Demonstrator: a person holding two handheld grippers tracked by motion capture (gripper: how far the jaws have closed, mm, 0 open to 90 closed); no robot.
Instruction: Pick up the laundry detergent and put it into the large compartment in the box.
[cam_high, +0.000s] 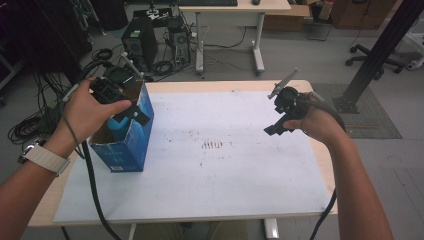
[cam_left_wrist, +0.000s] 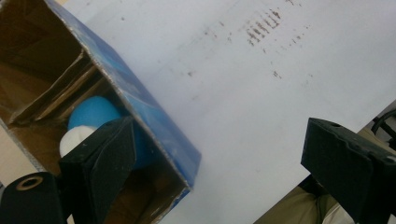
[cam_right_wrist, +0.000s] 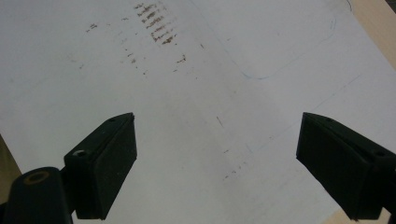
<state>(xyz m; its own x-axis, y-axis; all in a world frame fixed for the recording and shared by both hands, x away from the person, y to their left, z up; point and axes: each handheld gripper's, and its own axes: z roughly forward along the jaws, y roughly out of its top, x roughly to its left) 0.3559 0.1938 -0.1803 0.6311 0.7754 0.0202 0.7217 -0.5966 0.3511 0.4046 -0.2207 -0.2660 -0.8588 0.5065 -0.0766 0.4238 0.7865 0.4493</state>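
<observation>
Office clutter sits behind the surface (cam_high: 210, 165) from up high: a couple of computer towers (cam_high: 140, 47) on the floor with tangled cables, a second desk (cam_high: 235, 10) and a rolling chair base (cam_high: 372, 62). Neither gripper view catches any of that; both just look down at the white sheet with its patch of brown smudges (cam_right_wrist: 156, 23).

One blue box (cam_high: 132, 132) stands at the left side of the surface, top open. From the high view I can see a bit of blue inside it, but the left gripper view is the one that really looks in: cardboard dividers, and one blue ball (cam_left_wrist: 95, 114) with something white (cam_left_wrist: 74, 137) just beside it, too hidden by my jaw to say what it is.

My left gripper (cam_high: 131, 111) hangs over the box's open top, jaws wide apart with nothing between them; in its own view one jaw sits over the box opening and the other out over the white sheet. My right gripper (cam_high: 275, 127) is well apart from the box, over the right side of the surface, jaws spread wide too, and empty. The right gripper view also shows a faint pen outline (cam_right_wrist: 289, 56) on the sheet that I can't make out from above.

Count: two grippers, one box, one ball.
</observation>
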